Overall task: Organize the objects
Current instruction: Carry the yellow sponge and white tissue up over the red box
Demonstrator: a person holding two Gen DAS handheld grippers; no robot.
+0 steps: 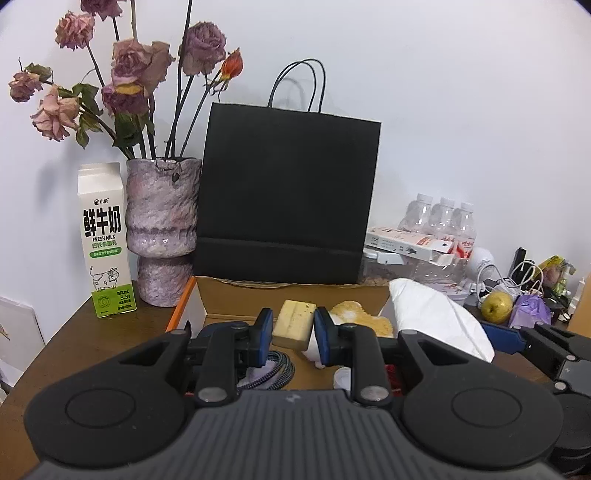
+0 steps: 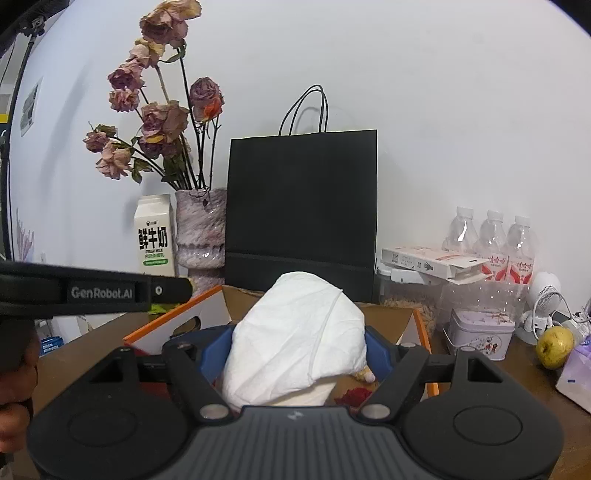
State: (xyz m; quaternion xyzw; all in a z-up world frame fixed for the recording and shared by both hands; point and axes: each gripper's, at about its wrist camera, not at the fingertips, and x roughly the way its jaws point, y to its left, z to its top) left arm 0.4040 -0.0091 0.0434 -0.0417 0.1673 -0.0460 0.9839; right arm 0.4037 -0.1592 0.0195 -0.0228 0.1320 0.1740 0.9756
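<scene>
The white crumpled paper bundle (image 2: 295, 336) hides most of the orange-edged cardboard box's (image 2: 173, 314) inside; the dried pink roses' (image 1: 99, 7) tops are cut off.

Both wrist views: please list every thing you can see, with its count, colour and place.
Milk carton: one, white and green, far left of the table.
Vase: one, mottled pink, right of the carton, with dried roses.
Paper bag: one, black, upright behind the box.
Cardboard box: one, brown with an orange edge, open, at the centre.
Yellow block: one, inside the box.
White bundle: one, over the box.
Water bottles: three, clear, at the right by the wall.
Tin: one, pale, right of the box.
Pear: one, yellow-green, far right.
Left gripper: black, blue pads, nothing held.
Right gripper: closed on the bundle.
</scene>
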